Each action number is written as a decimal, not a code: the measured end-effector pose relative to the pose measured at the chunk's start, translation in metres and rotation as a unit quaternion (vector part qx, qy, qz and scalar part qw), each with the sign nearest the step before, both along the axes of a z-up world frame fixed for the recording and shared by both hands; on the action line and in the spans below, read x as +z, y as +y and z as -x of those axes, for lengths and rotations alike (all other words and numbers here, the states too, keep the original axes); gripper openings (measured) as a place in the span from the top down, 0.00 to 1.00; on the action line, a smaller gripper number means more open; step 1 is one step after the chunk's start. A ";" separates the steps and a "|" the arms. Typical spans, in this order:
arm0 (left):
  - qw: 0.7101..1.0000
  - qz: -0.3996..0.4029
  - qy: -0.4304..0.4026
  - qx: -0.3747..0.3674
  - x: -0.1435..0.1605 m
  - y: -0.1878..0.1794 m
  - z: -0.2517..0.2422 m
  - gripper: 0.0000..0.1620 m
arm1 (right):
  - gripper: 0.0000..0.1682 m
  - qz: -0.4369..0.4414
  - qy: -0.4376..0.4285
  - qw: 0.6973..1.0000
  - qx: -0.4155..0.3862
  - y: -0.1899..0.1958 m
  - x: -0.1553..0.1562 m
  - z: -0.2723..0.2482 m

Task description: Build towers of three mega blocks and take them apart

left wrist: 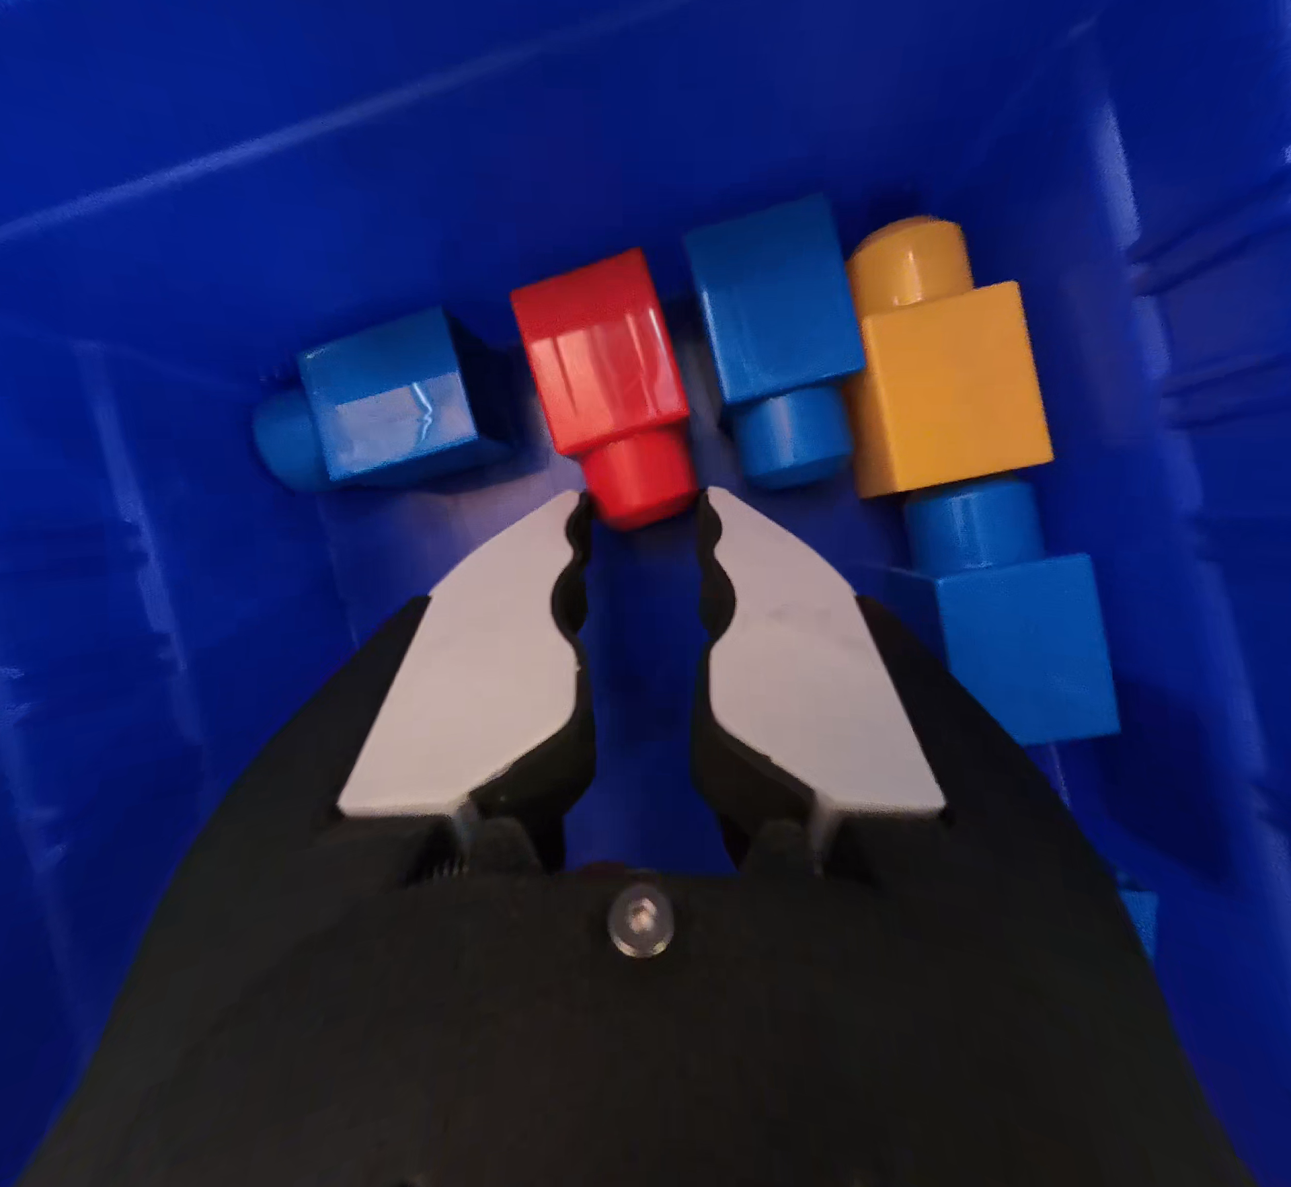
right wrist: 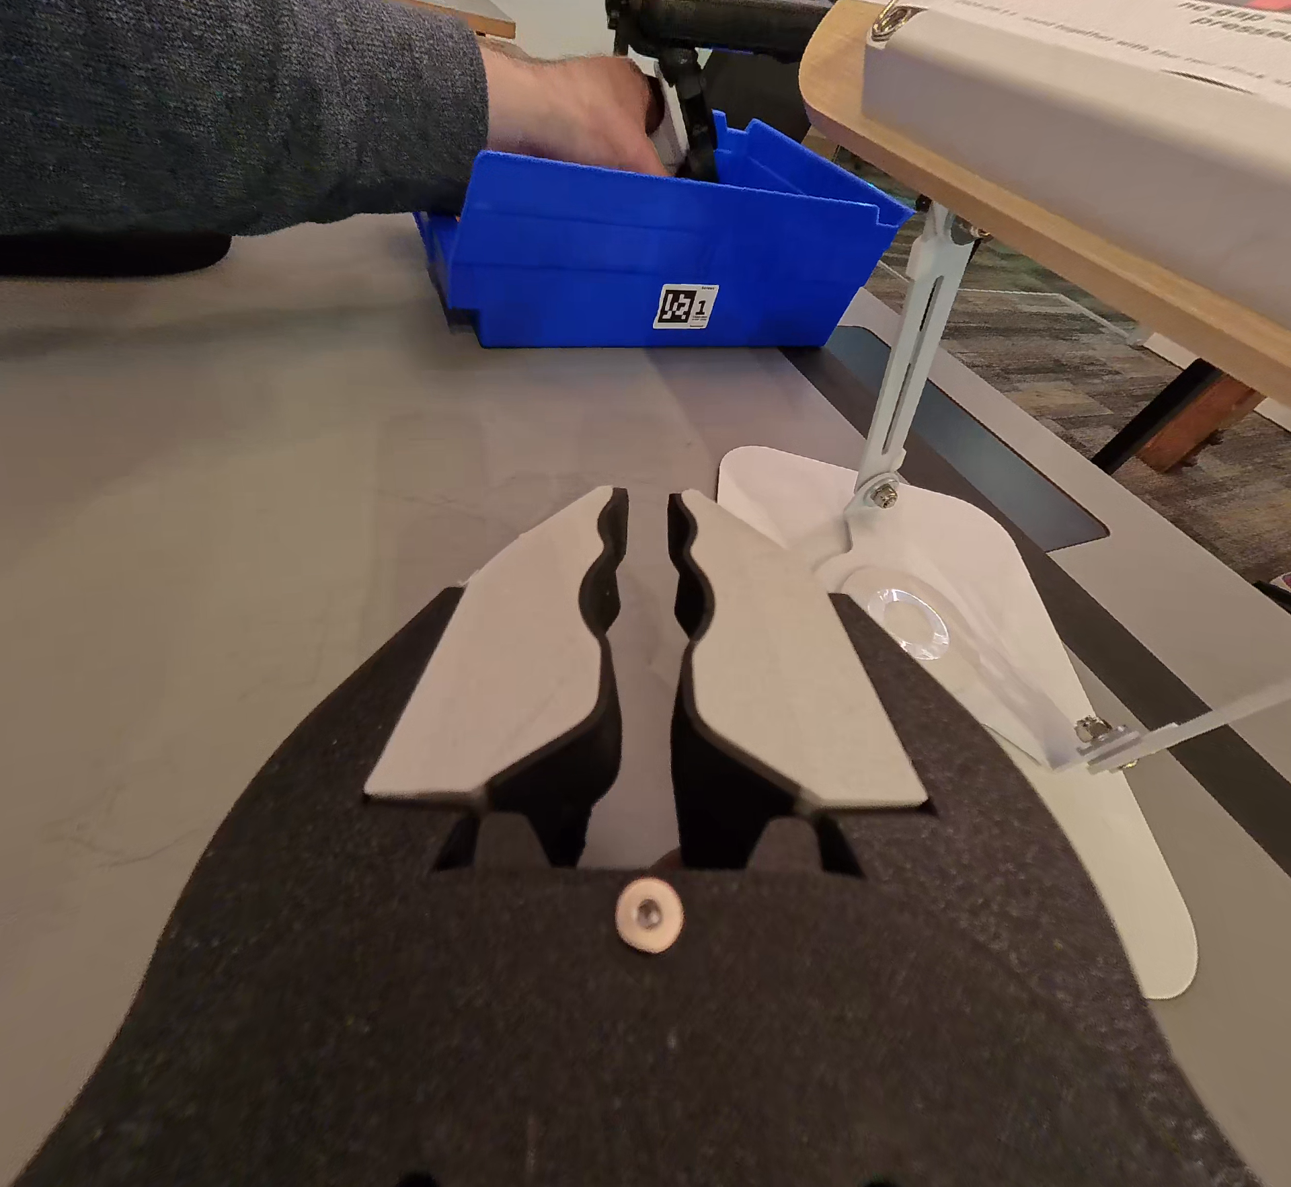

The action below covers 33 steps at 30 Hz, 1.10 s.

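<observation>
Grey desk (right wrist: 244, 490) carries a blue bin (right wrist: 629, 245). Left gripper (left wrist: 641, 502) is down inside it, fingers spread around the stud of a red block (left wrist: 601, 371). Right gripper (right wrist: 647, 502) hovers over the desk, fingers slightly apart, holding nothing.

1. Left wrist view: dim and saturated inside the blue bin (left wrist: 489, 105) — its walls smear into soft streaks toward 9 and 3 o'clock, and straight ribs bow from the wide lens.
2. Small white glints sit on the red block (left wrist: 601, 371) and the leftmost blue block (left wrist: 398, 395), so light falls from above; the whole picture is slightly soft.
3. Right wrist view: bright, even room light — the grey counter (right wrist: 244, 524) shows a pale sheen and only faint shadows.
4. The right tool (right wrist: 647, 503) is sharp; the sleeve (right wrist: 209, 70) at 10 o'clock and the board (right wrist: 1118, 105) at 2 o'clock are stretched and blurred.
</observation>
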<state>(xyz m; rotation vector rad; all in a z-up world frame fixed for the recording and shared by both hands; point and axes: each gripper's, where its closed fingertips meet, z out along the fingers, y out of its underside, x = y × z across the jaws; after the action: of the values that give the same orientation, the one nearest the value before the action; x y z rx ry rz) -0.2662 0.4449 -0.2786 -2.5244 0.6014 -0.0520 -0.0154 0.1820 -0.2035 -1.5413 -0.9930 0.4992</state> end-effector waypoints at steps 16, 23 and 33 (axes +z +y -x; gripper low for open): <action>0.991 -0.009 0.058 -0.117 0.069 -0.092 0.001 0.83 | 0.93 -0.005 -0.008 1.000 0.008 -0.002 -0.002 0.003; 0.986 0.008 0.070 -0.152 0.071 -0.128 0.006 0.83 | 0.92 -0.008 -0.015 1.000 0.011 -0.004 -0.004 0.005; 0.974 0.013 0.042 -0.224 0.123 -0.189 -0.017 0.84 | 0.75 -0.067 -0.052 0.996 0.007 -0.007 -0.001 0.015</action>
<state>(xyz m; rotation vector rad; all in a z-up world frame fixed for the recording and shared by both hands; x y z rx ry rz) -0.2491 0.2560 -0.1558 -2.3745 1.2011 -0.1171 -0.0307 0.1751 -0.2048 -1.4520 -1.0969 0.3568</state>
